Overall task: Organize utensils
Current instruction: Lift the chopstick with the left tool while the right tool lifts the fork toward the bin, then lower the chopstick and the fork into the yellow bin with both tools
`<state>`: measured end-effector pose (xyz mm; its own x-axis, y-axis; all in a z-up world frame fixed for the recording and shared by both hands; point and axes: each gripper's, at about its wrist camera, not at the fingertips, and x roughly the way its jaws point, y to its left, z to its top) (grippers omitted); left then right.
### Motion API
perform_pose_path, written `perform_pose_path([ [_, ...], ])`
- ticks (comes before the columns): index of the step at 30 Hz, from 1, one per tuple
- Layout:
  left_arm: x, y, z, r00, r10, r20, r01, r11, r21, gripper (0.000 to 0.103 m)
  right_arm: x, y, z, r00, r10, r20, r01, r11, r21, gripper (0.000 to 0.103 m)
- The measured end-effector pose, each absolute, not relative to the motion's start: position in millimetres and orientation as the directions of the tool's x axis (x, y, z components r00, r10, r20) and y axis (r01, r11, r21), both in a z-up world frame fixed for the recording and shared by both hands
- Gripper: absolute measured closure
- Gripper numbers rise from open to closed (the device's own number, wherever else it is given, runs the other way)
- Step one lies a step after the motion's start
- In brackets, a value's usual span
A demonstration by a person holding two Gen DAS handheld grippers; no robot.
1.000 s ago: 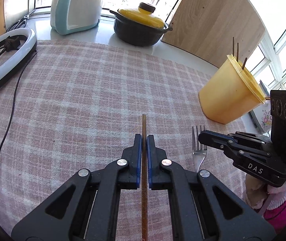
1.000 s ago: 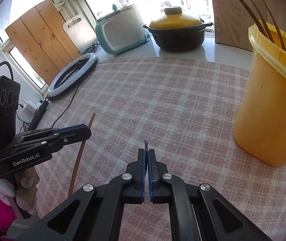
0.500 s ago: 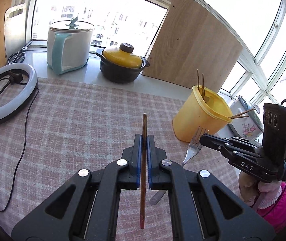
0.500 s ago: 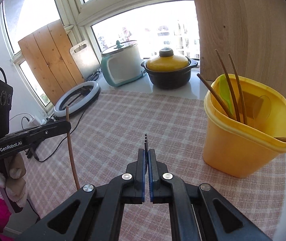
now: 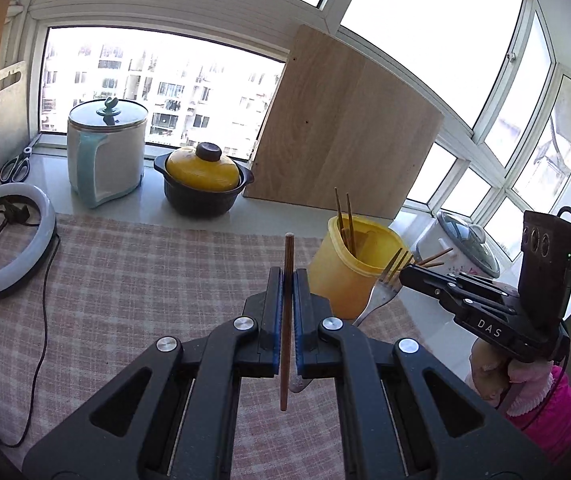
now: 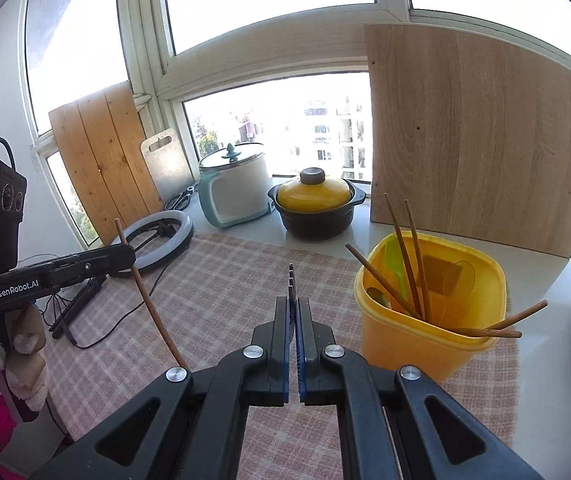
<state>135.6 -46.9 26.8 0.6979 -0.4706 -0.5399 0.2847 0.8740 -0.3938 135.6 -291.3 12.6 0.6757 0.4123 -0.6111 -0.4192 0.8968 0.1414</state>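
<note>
You are pinching a single wooden chopstick (image 5: 287, 280) in your left gripper (image 5: 288, 276); it is standing nearly upright at the centre of the left wrist frame, its tip poking above the pads and its lower end hanging free over the cloth. In the right wrist frame the same chopstick (image 6: 147, 300) is slanting across the left middle, clamped by the left gripper (image 6: 125, 256).

Your right gripper (image 6: 293, 304) is pressing its pads together on a metal fork (image 6: 291, 286), seen edge-on, tines sticking up just above the fingertips at frame centre. In the left wrist view the fork (image 5: 381, 296) is showing at centre right, tines crossing the front of the yellow container (image 5: 349, 276), held by the right gripper (image 5: 403, 274).

The yellow container (image 6: 425, 320) is sitting in the right middle of the right wrist frame on the pink checked tablecloth (image 6: 221, 272), holding several chopsticks and a green utensil; two more chopsticks are resting across its right rim.

Upper middle, on the sill: a yellow-lidded black pot (image 6: 315, 208), a white and teal cooker (image 6: 235, 188), a leaning wooden board (image 6: 477, 136). A ring light (image 5: 5, 248) is lying at the left edge of the left wrist frame.
</note>
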Motion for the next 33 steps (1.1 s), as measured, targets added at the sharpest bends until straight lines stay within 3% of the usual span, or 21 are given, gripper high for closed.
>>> perform_pose_path([
  [17,159.7,-90.0,101.3,0.738,-0.556,-0.382,0.423,0.823,-0.379,0.101,133.7,-369.0,105.1,0.833,0.298,-0.467,-0.284,0.953,0.103,0.103],
  [26,195.2,-121.3,125.1,0.752,-0.564,-0.341,0.451,0.818,-0.357,0.101,162.5,-398.8,112.2,0.859,0.195,-0.473,-0.188,0.98,0.062,0.103],
  [33,222.7,-148.3,119.3,0.753,-0.549,-0.362,0.446,0.831,-0.333,0.101,188.9,-410.5,104.7,0.86,0.125,-0.494,-0.131,0.991,0.023,0.103],
])
